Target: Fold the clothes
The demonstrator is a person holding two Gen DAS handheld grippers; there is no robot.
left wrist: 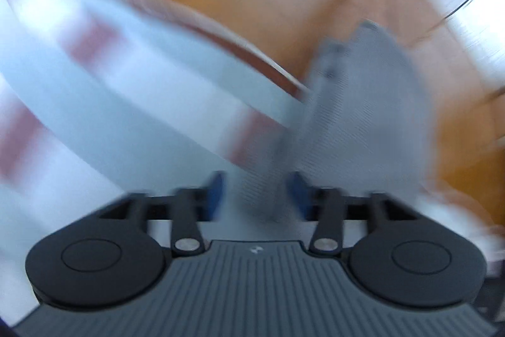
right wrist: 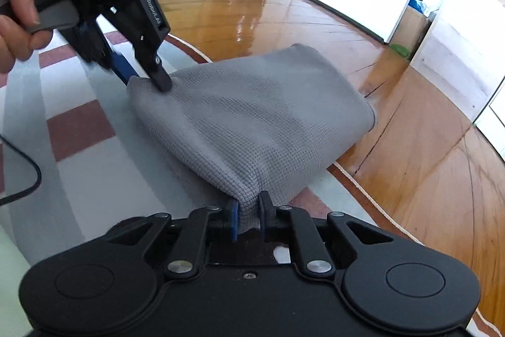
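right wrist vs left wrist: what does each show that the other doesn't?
Only the right wrist view: the person's hand on the left gripper, a black cable and white cabinets.

Only the left wrist view: little; it is motion-blurred, with cloth between its own blue pads.

Both: the grey cloth, the striped table cover and the wood floor. The right gripper is clamped on the cloth.

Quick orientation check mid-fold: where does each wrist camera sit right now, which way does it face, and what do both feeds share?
Left wrist: behind the left gripper, facing along its fingers at the grey cloth; heavily blurred, no body visible.
Right wrist: behind the right gripper, facing across the striped table cover toward the wooden floor; a hand holds the left gripper.
Shared: cloth, cover, floor.
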